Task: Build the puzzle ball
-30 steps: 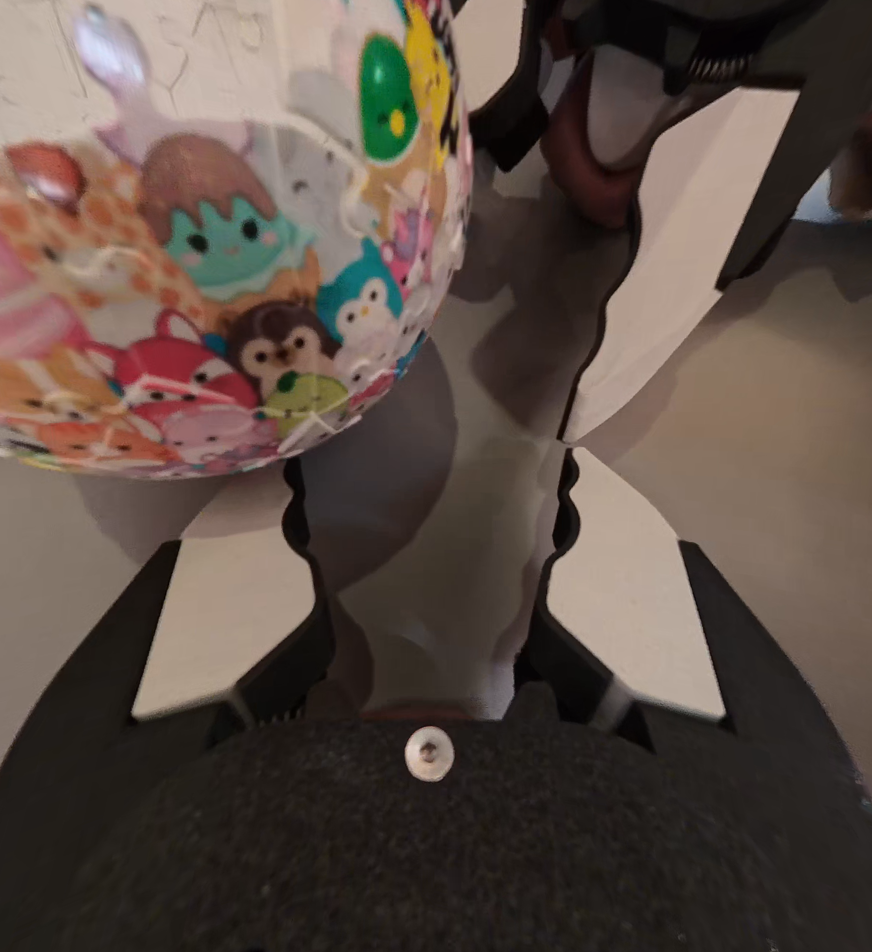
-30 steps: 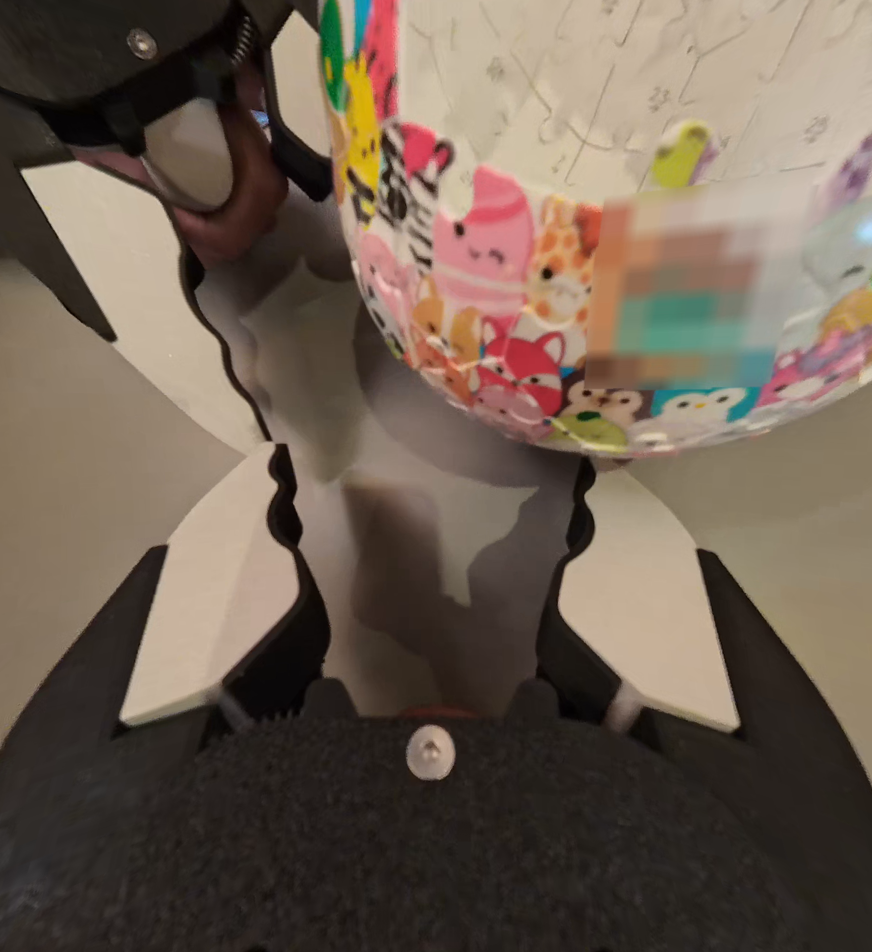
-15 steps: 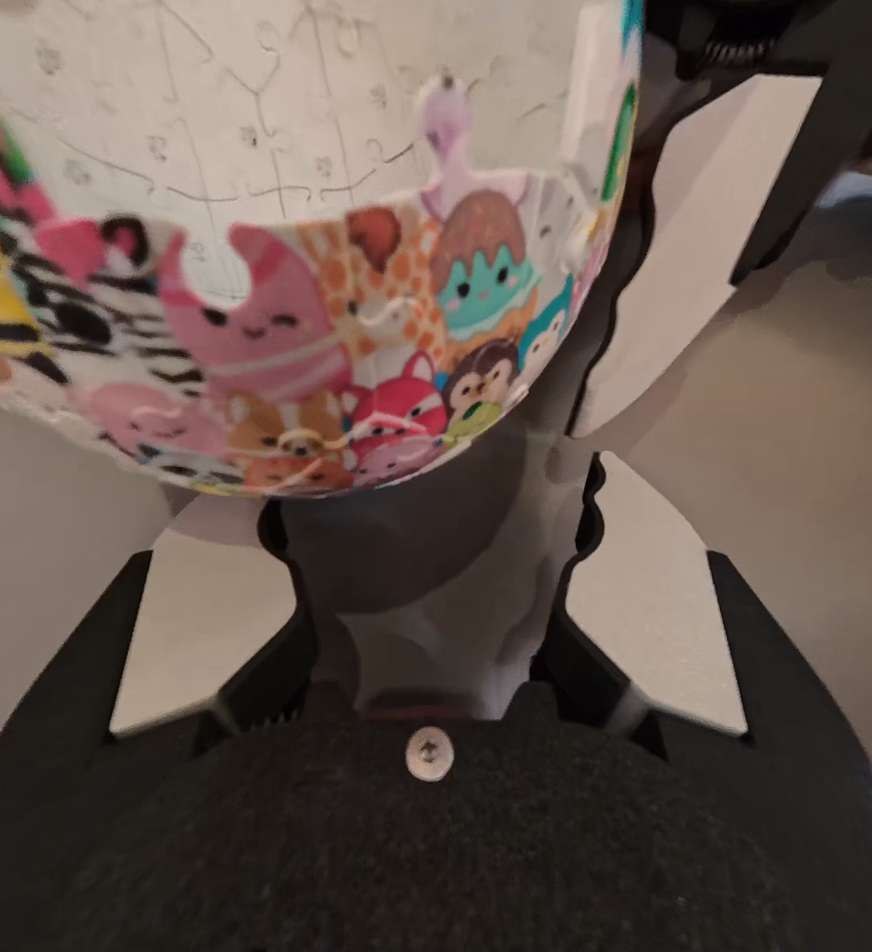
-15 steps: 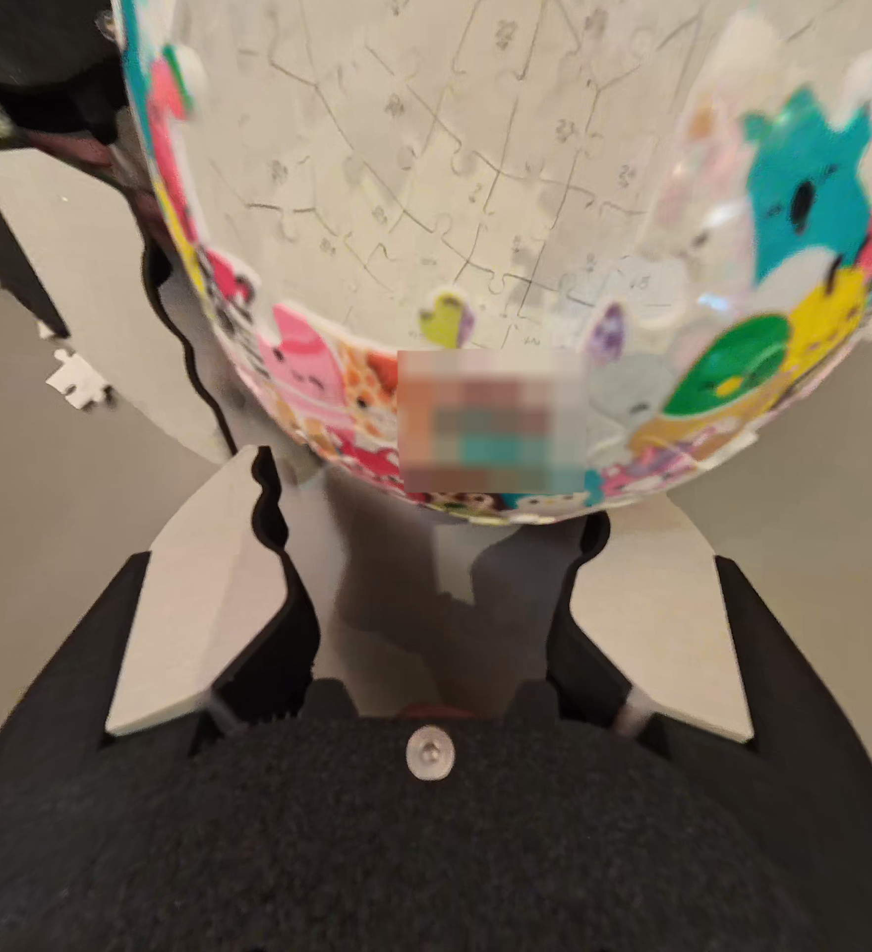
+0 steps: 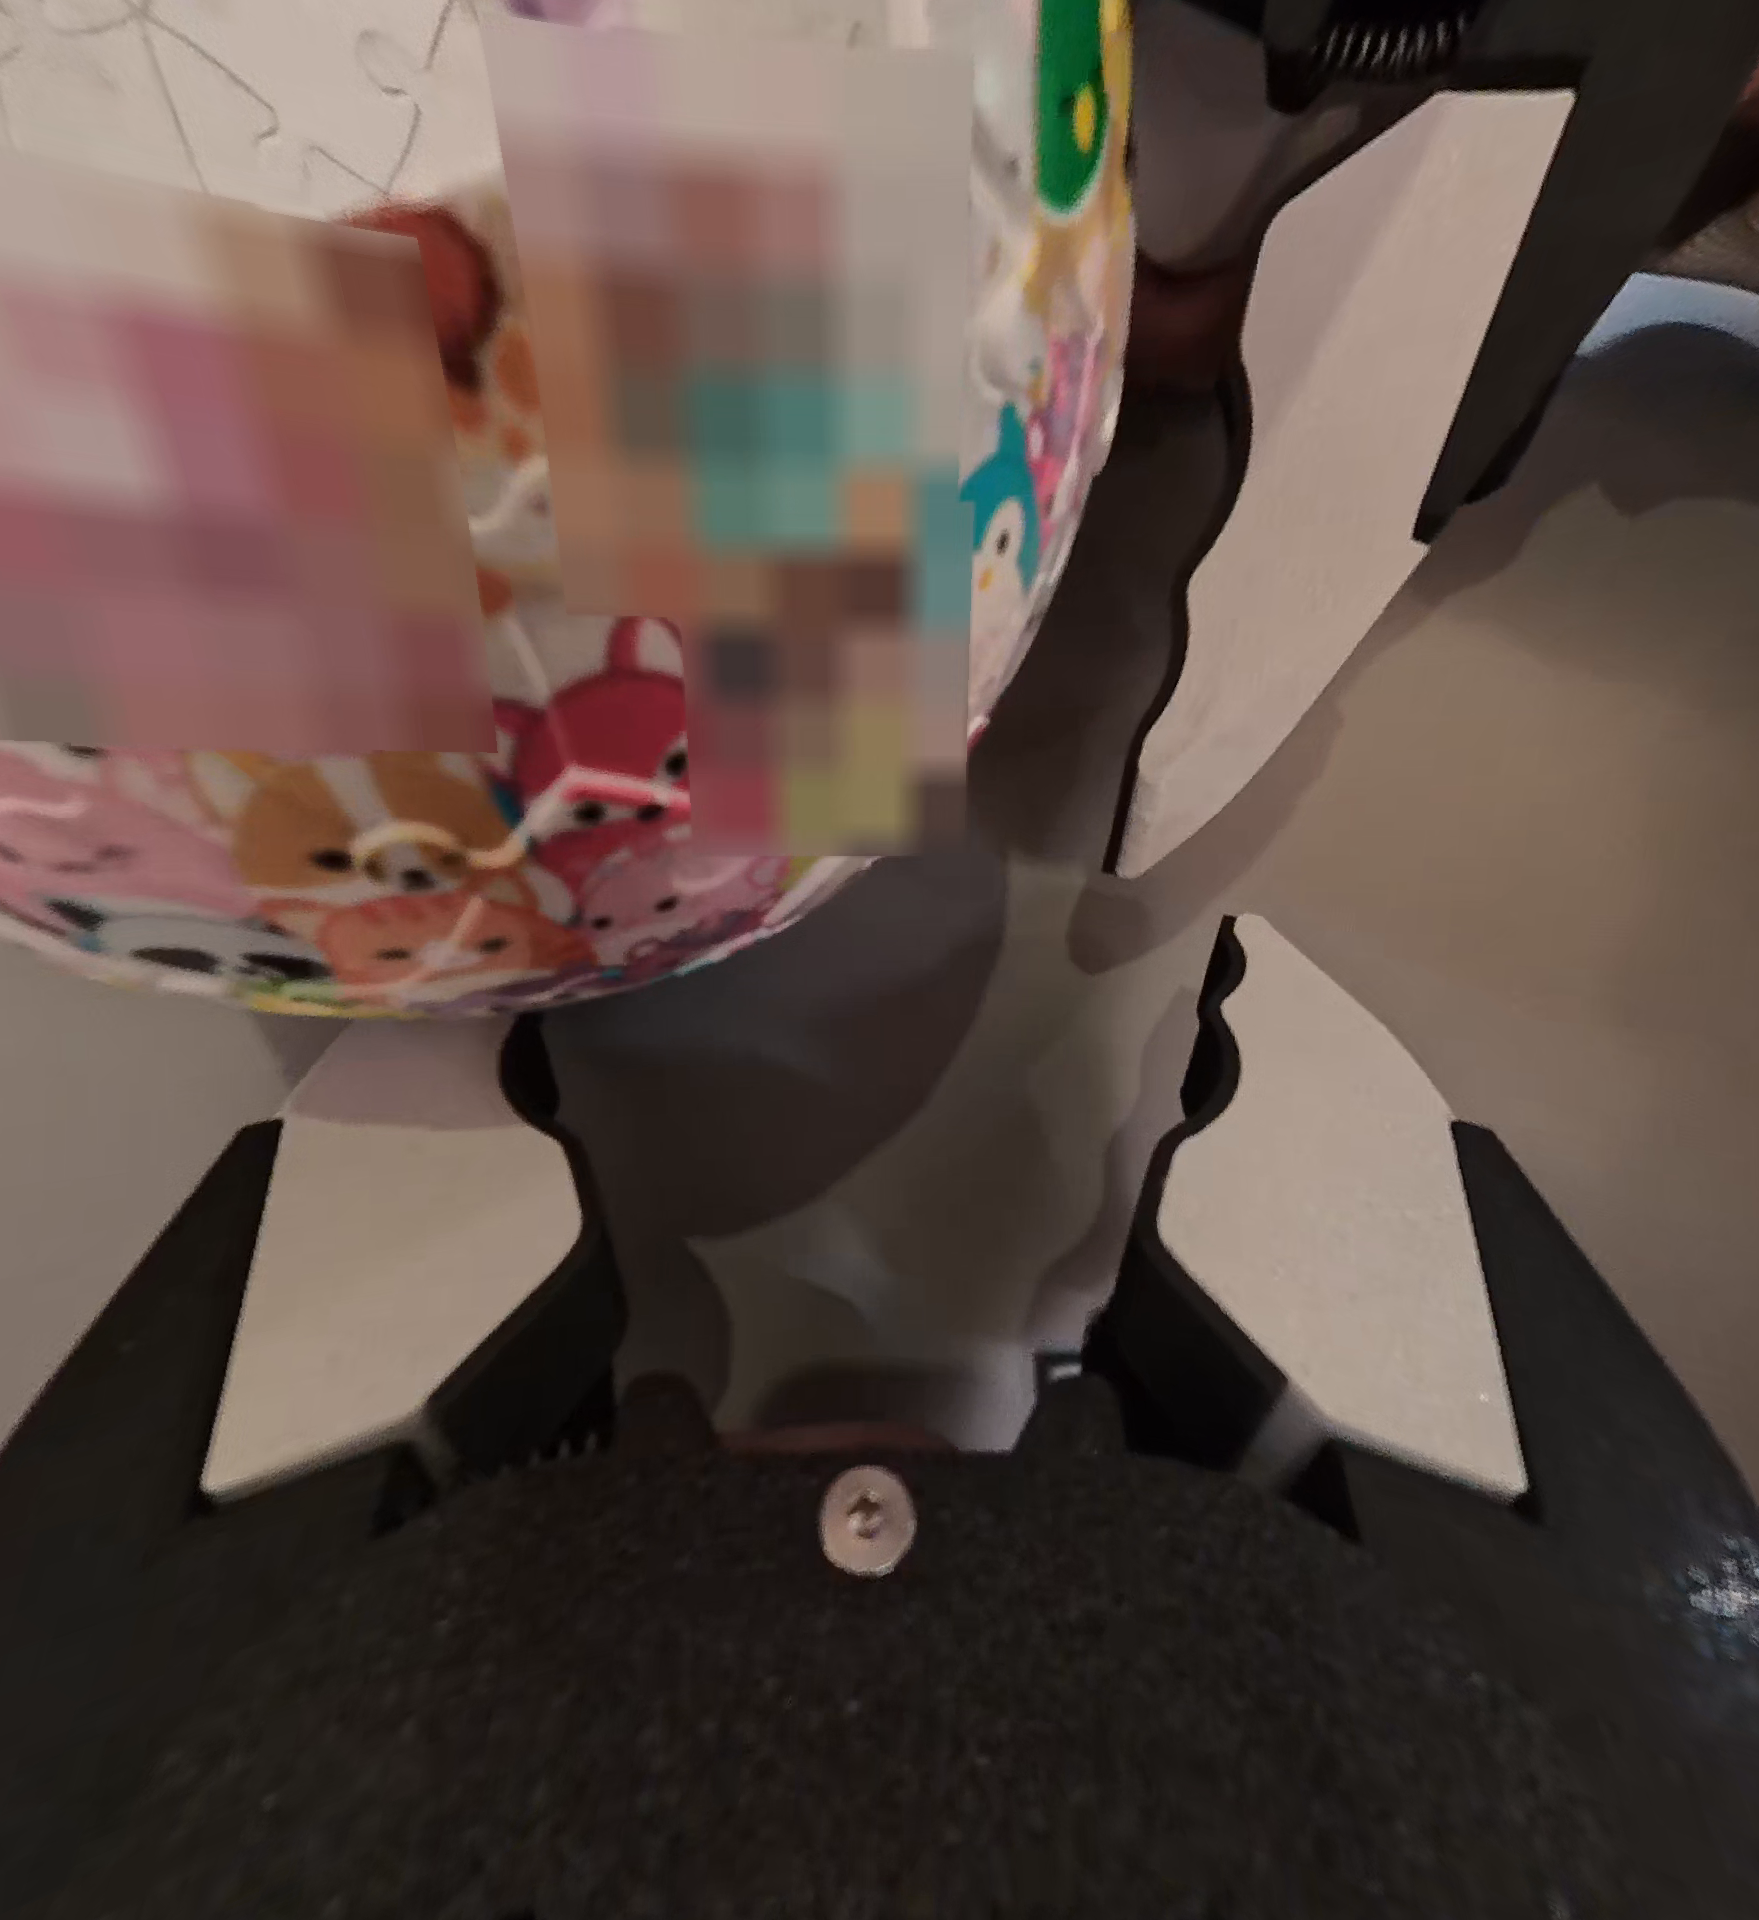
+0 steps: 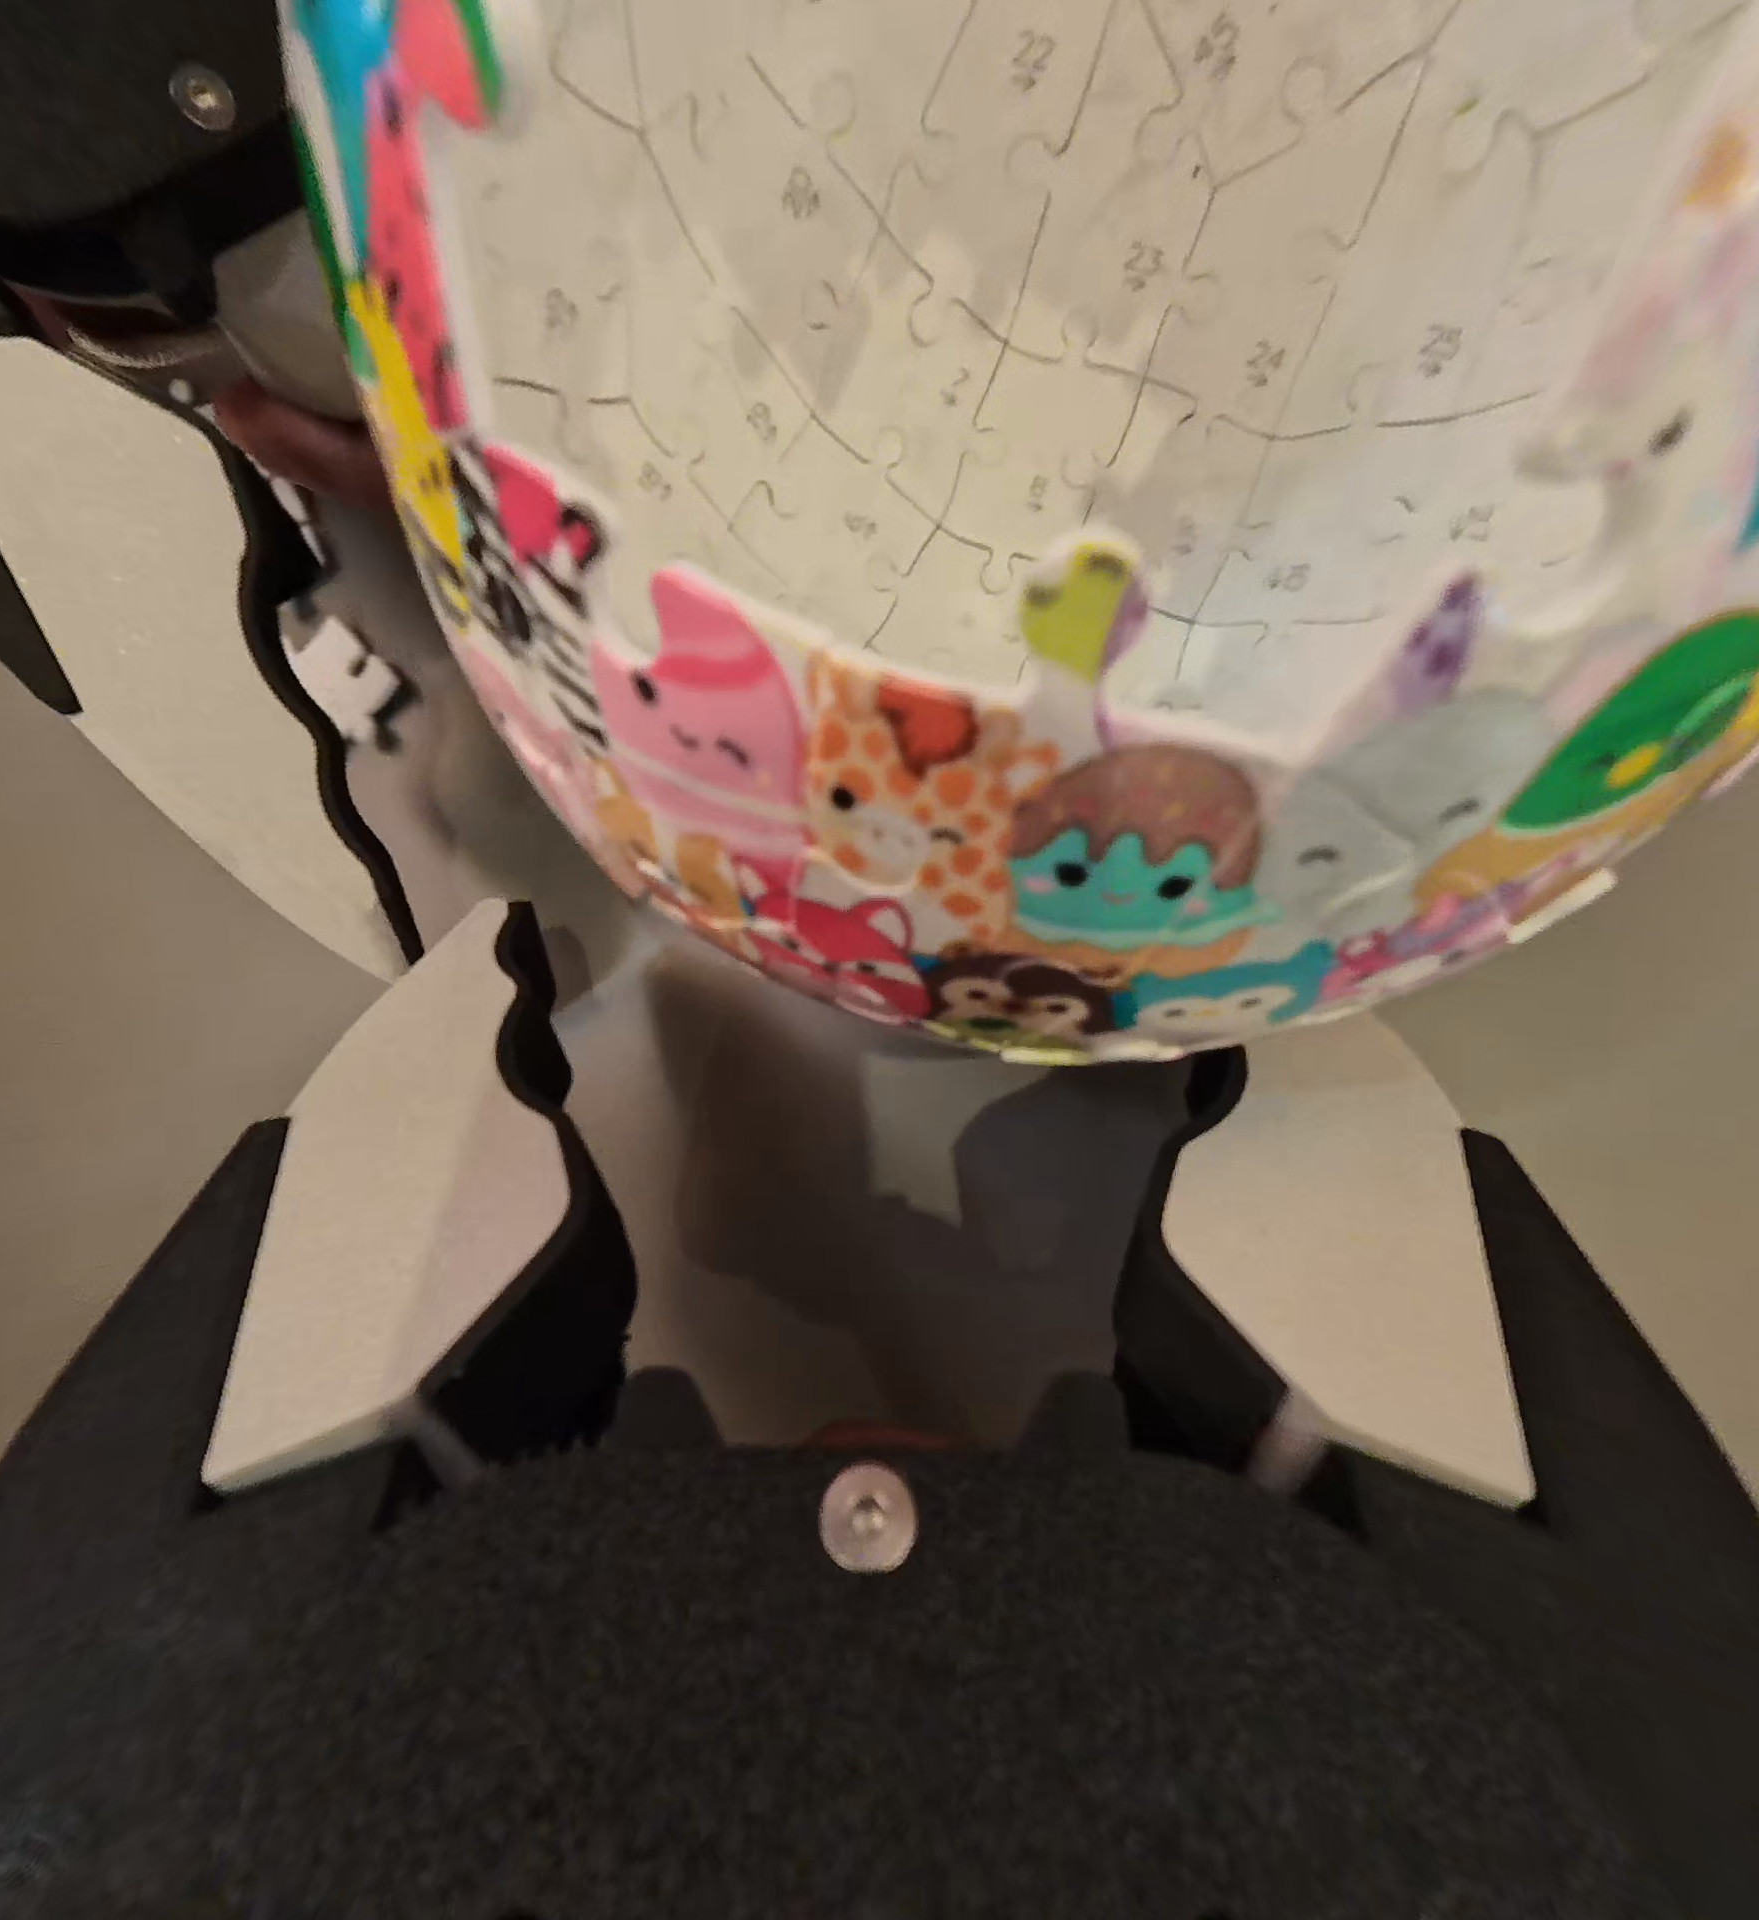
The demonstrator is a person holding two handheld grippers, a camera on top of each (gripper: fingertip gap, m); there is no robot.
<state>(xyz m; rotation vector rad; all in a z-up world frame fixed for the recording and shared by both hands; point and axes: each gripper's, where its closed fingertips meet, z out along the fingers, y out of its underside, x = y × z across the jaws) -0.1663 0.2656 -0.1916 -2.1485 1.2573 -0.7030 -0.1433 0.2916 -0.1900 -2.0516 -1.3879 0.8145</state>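
The puzzle ball (image 6: 958, 810) is a half-built shell, with colourful cartoon animals outside and white numbered pieces inside. It is tilted, its open side toward the right wrist view. My right gripper (image 6: 864, 1013) is open and empty, and the ball's lower edge sits just over its right fingertip. In the left wrist view the ball (image 5: 584, 790) fills the upper left and covers my left fingertip. My left gripper (image 5: 870, 997) is open and empty. The two grippers face each other tip to tip.
The right gripper's finger (image 5: 1301, 540) stands at the upper right of the left wrist view. The left gripper's body (image 6: 116, 229) shows at upper left in the right wrist view. A small black-and-white loose piece (image 6: 345, 670) lies beside the ball. The table (image 5: 1581, 831) is plain beige.
The ball has turned and come closer to both cameras, so its white inside now faces the right wrist view. Both grippers stayed open.
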